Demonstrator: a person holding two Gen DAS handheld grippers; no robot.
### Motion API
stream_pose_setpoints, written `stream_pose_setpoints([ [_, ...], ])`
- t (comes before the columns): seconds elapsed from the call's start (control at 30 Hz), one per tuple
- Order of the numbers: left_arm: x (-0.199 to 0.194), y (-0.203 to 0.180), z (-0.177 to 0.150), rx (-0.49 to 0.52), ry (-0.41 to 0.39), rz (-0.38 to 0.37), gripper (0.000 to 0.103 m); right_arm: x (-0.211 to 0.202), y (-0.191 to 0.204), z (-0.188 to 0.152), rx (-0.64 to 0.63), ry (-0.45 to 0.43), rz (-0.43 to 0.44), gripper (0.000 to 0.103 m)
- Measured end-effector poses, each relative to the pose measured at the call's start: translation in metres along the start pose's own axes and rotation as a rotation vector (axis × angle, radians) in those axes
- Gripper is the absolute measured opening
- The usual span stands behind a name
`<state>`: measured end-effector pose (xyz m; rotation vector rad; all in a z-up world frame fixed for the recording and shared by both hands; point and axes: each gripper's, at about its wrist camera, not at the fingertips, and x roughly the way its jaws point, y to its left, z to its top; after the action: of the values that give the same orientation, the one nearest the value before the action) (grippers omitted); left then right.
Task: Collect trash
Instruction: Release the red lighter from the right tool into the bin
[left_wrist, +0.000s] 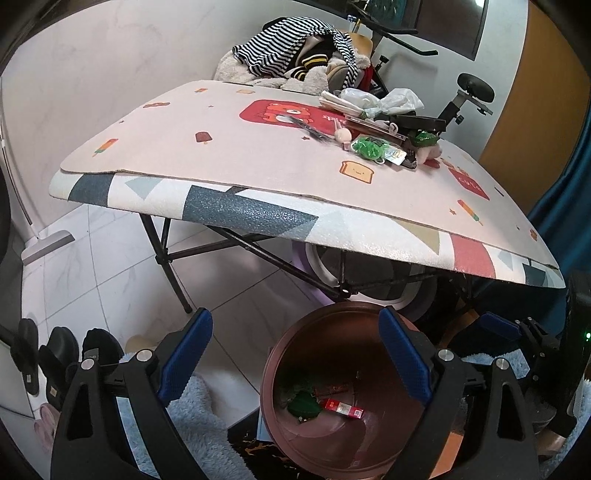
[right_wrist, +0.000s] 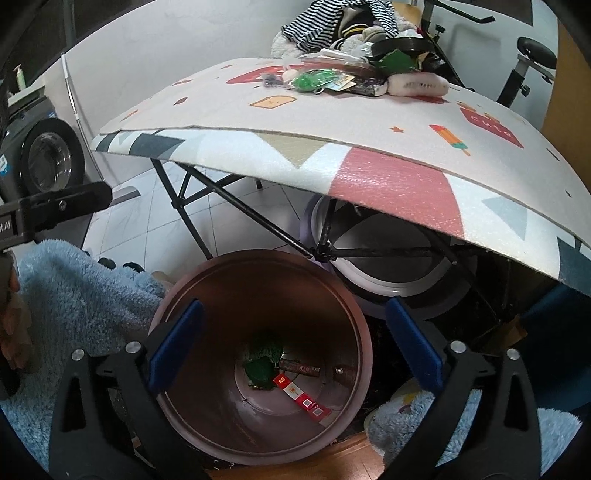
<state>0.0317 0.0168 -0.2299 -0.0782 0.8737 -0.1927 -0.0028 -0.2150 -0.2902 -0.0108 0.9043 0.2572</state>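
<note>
The right tool (right_wrist: 293, 350) hangs wide apart and empty over the brown bin (right_wrist: 258, 435), where a red wrapper (right_wrist: 301, 397) and green scrap (right_wrist: 260, 367) lie; more litter (right_wrist: 317, 79) sits on the desk (right_wrist: 369, 177).

exercise bike (left_wrist: 469, 96) partly behind table clutter (left_wrist: 380, 125)

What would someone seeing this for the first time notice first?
Probably the brown trash bin on the floor, right under the open right claw, with a red wrapper and green scrap at its bottom. Next, the heap of litter at the far side of the cartoon-print table mat.
</note>
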Motion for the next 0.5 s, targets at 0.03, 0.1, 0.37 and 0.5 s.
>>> stream_pose_setpoints([
  [0.03, 0.0, 0.0, 0.0, -0.001, -0.001, -0.001, 0.089, -0.001, -0.002, 0.001, 0.008, -0.006, -0.003, 0.097],
  [0.1, 0.0, 0.001, 0.001, -0.004, -0.003, -0.001, 0.089, -0.002, -0.005, 0.002, 0.02, -0.016, -0.011, 0.097],
  [0.37, -0.009, -0.009, 0.021, 0.055, -0.049, -0.056, 0.089, -0.017, -0.019, 0.014, 0.088, -0.056, -0.04, 0.097],
  [0.5, -0.004, -0.019, 0.059, 0.1, -0.064, -0.132, 0.074, -0.021, -0.038, 0.029, 0.182, -0.044, -0.023, 0.097],
])
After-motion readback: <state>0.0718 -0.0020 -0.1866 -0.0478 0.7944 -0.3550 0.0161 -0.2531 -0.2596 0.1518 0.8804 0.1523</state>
